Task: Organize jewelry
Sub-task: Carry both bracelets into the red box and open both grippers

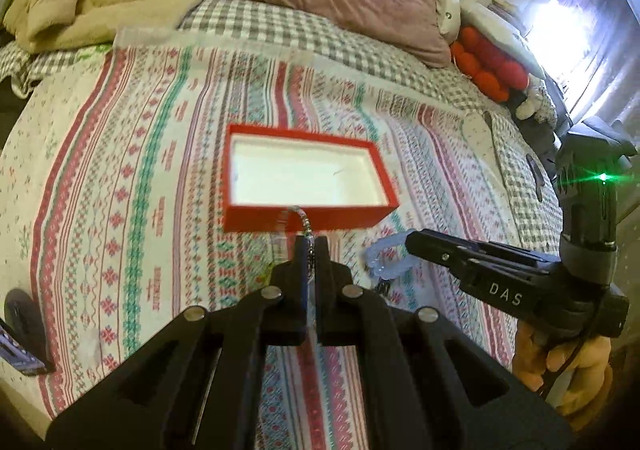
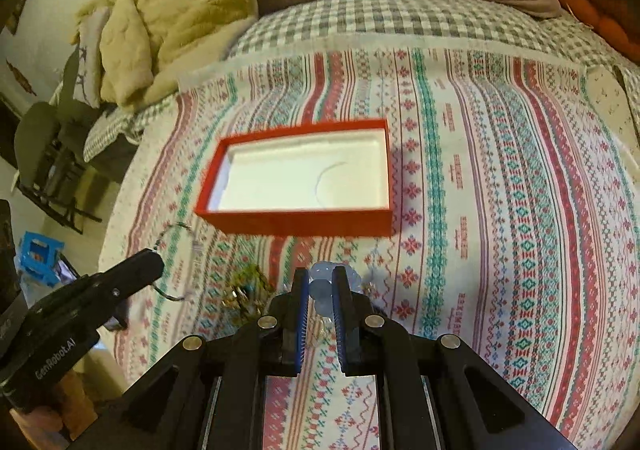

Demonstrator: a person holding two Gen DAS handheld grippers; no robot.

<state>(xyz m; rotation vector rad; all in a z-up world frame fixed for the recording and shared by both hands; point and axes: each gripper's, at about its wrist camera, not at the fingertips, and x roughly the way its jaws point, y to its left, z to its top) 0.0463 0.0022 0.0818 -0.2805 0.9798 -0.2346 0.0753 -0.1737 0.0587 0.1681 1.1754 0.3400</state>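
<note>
Striped patterned bedding (image 2: 500, 190) fills both views, with a red box (image 2: 298, 178) open and white-lined at frame centre, beige quilt (image 2: 168, 22) upper left. At the bottom centre of its own view, the left gripper (image 1: 310, 246) is pinched on a silver chain (image 1: 304, 222) just before the box. The right gripper (image 2: 320, 282) clamps a pale blue beaded bracelet (image 2: 322, 280), while a gold jewelry tangle (image 2: 246, 290) lies lower left of it.

Matte black plastic is forming each hand-held gripper: the left hand-held gripper (image 1: 309, 246) is showing round silver pivot screws, the right hand-held gripper (image 2: 320, 282) blue ribbed finger pads (image 2: 303, 314). White "DAS" lettering, a green light and a bare-skinned hand (image 1: 560, 366) are showing at lower right.
</note>
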